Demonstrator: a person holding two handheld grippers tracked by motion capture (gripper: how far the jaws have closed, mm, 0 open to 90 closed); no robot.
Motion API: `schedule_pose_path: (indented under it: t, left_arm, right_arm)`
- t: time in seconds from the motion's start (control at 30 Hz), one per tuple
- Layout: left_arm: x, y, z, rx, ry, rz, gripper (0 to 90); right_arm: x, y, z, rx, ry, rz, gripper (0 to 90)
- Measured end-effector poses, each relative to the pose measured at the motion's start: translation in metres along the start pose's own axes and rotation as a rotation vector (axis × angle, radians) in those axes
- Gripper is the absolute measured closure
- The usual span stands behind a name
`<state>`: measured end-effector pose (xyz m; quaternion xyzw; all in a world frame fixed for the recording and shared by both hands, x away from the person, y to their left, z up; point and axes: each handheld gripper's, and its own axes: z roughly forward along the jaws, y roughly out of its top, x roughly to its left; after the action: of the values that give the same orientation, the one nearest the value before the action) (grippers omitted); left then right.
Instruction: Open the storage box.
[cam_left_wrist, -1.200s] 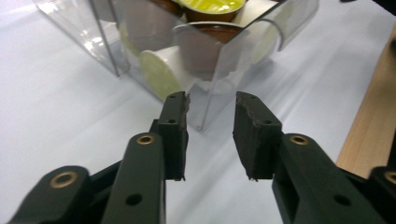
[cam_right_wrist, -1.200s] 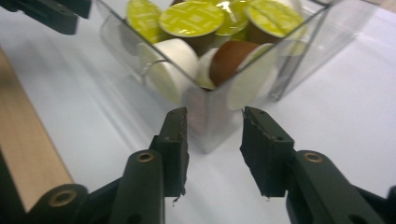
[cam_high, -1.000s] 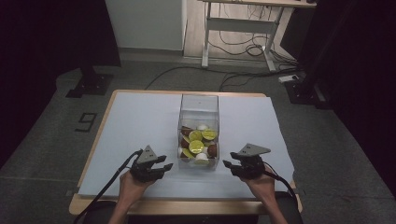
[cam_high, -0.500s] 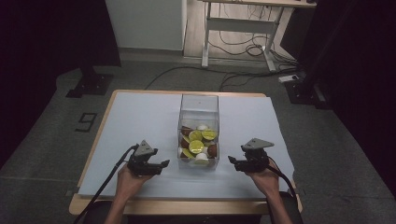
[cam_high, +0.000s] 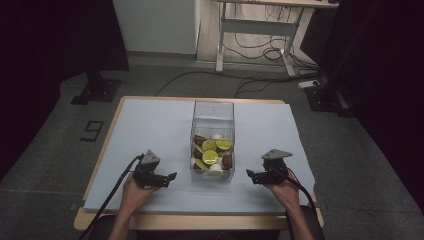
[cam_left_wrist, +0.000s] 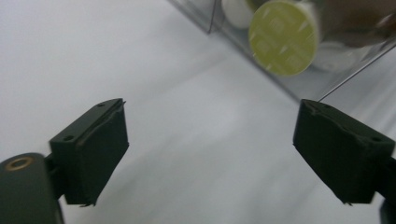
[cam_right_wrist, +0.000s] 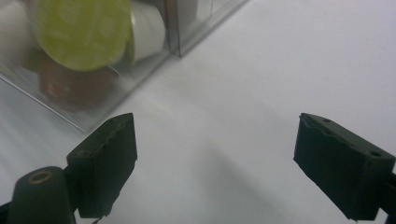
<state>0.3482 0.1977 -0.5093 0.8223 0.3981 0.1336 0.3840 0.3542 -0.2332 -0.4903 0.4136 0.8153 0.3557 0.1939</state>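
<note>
A clear plastic box stands in the middle of the table, holding several green-lidded, brown and white capsules. My left gripper is low over the mat to the box's left, open, its jaws having just been opening with nothing between them. My right gripper sits to the box's right, also open and empty, jaws just spread. In the left gripper view a green-lidded capsule shows through the box wall. The right gripper view shows the box corner and a green lid.
A pale blue mat covers the wooden table. Cables trail from both grippers toward the near edge. Beyond the table are a desk frame, floor cables and black stands.
Both hands have moved outward from the box and sunk toward the mat. Both pairs of jaws have spread wider.
</note>
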Motion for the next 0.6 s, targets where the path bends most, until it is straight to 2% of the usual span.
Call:
schedule_pose_path:
  t: [0.07,0.13,0.27,0.33,0.5,0.53,0.6]
  left_arm:
    - [0.0,-0.001,0.001,0.009,0.004,0.002,7.3]
    - [0.0,-0.002,0.005,0.035,0.021,0.016,4.1]
    - [0.002,-0.003,0.009,0.064,0.037,0.015,2.5]
    - [0.003,-0.004,0.011,0.077,0.034,0.009,0.9]
    - [0.002,-0.007,0.017,0.118,0.061,0.026,0.0]
    - [0.0,-0.008,0.018,0.12,0.074,0.045,0.0]
    - [0.0,-0.008,0.018,0.118,0.075,0.045,0.0]
  right_arm:
    - [-0.001,-0.002,0.002,0.011,0.001,-0.004,11.8]
    - [-0.002,-0.006,0.006,0.035,-0.009,-0.009,6.5]
    - [-0.004,-0.01,0.011,0.062,-0.01,-0.024,3.4]
    - [-0.006,-0.014,0.017,0.101,-0.016,-0.035,1.4]
    - [-0.007,-0.016,0.021,0.122,0.002,-0.027,0.6]
    - [-0.006,-0.017,0.021,0.124,0.007,-0.024,0.6]
    - [-0.006,-0.018,0.022,0.13,0.018,-0.018,0.4]
